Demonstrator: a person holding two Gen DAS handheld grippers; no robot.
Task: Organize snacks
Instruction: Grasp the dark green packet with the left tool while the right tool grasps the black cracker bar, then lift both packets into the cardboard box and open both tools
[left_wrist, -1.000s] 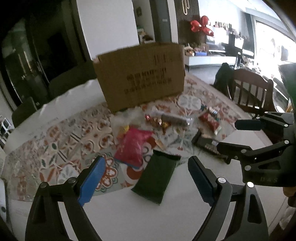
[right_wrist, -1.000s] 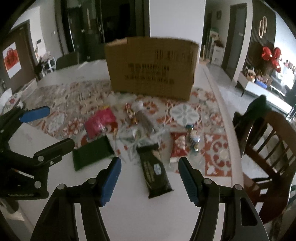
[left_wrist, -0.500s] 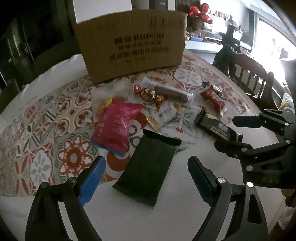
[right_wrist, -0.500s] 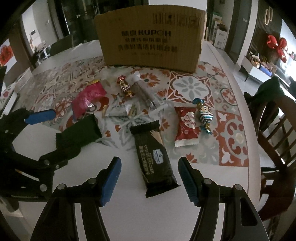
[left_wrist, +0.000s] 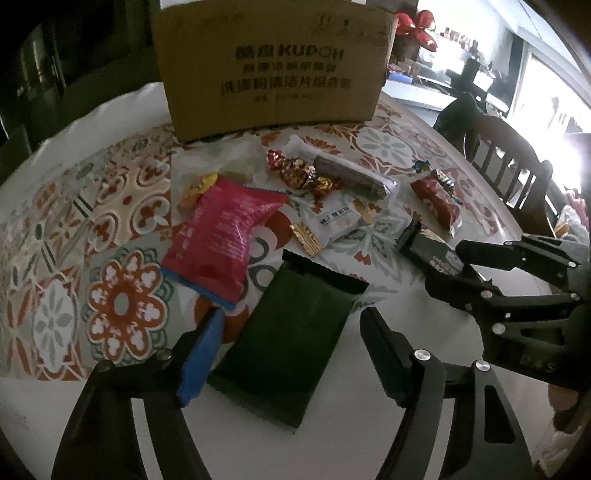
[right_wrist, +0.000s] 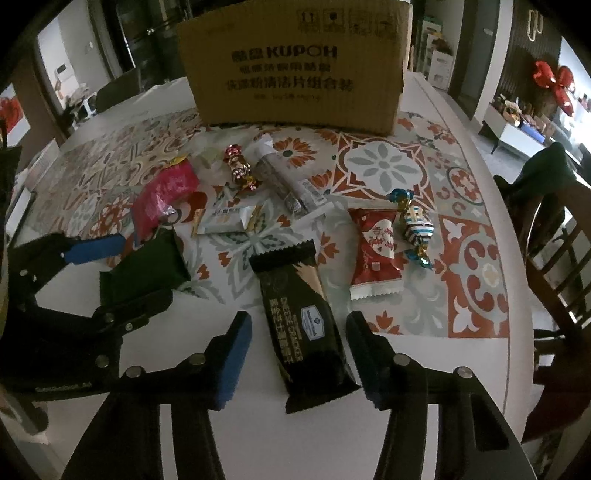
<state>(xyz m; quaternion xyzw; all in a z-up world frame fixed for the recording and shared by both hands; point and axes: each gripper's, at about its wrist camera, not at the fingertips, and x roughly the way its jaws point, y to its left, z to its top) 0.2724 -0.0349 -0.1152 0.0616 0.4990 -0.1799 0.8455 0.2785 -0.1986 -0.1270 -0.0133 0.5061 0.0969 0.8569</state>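
Straddling a dark green packet (left_wrist: 295, 339), the left gripper (left_wrist: 291, 350) has its jaws partly open; they have just been closing, and the pads stand beside the packet's edges without pressing it. The right gripper (right_wrist: 297, 358) likewise frames a black cracker packet (right_wrist: 299, 317), its jaws narrowing but apart from the wrapper. Both packets lie flat on the white worktop (right_wrist: 258, 435), at the near edge of a patterned mat (right_wrist: 472, 266). Farther back lie a pink bag (left_wrist: 221, 240), a red packet (right_wrist: 375, 251) and wrapped sweets (left_wrist: 299, 173), before a cardboard box (left_wrist: 273, 62).
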